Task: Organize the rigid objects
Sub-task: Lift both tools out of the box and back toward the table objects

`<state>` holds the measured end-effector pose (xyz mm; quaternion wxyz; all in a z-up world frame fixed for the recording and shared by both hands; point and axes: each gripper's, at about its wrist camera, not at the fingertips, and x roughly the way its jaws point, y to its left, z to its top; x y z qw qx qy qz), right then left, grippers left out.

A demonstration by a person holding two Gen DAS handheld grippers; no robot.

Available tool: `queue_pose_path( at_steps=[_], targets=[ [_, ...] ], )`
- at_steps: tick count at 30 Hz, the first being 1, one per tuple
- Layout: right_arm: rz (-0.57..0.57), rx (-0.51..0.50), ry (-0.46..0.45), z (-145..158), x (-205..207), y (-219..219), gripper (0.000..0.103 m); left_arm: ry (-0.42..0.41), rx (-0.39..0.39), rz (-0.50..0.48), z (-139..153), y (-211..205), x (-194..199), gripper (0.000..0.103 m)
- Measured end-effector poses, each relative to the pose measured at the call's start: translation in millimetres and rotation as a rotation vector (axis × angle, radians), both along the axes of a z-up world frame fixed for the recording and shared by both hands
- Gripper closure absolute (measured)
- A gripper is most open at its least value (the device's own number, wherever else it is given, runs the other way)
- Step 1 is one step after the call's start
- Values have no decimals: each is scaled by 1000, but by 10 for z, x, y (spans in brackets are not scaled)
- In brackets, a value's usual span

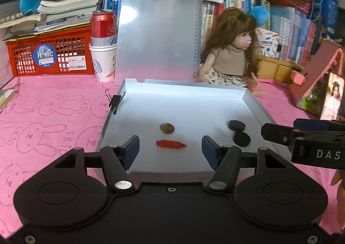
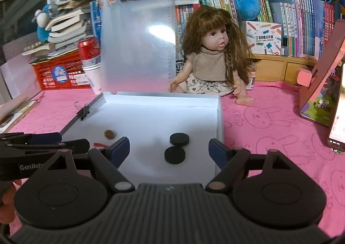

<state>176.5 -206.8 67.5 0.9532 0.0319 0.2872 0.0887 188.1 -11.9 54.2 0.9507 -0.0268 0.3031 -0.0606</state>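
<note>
Left wrist, box (image 1: 254,101) rim, tool (image 1: 170,149) apart

Two black discs (image 2: 175,147), a brown coin (image 1: 167,128) and a red-orange piece (image 1: 171,144) lie in a white case (image 1: 248,101) on a pink bunny-print cloth (image 1: 54,114).

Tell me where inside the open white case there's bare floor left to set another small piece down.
The back half of the white case, between its rear wall and the brown disc, is bare. So is the middle strip between that disc and the two black discs. It is crowded near the front: the red piece left, black discs right, and both open grippers, left gripper and right gripper, there.
</note>
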Motion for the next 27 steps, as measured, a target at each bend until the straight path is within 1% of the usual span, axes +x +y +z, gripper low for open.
queue_pose_path(
  at_steps=[5, 12, 17, 21, 27],
  targets=[
    [23, 0, -31, 39, -216, -10, 13, -32, 7, -22, 30, -16, -272, 40],
    [47, -32, -78, 48, -510, -16, 9, -43, -3, -50, 35, -12, -599, 39],
    [70, -65, -99, -4, -710, 2, 6, -56, 8, -63, 1, 1, -852, 38],
    [82, -52, -99, -65, -855, 1, 5, -69, 6, -69, -26, 19, -1039, 37],
    [66, -88, -130, -150, -1043, 20, 1, -108, -12, -78, -50, 43, -1282, 36]
  ],
)
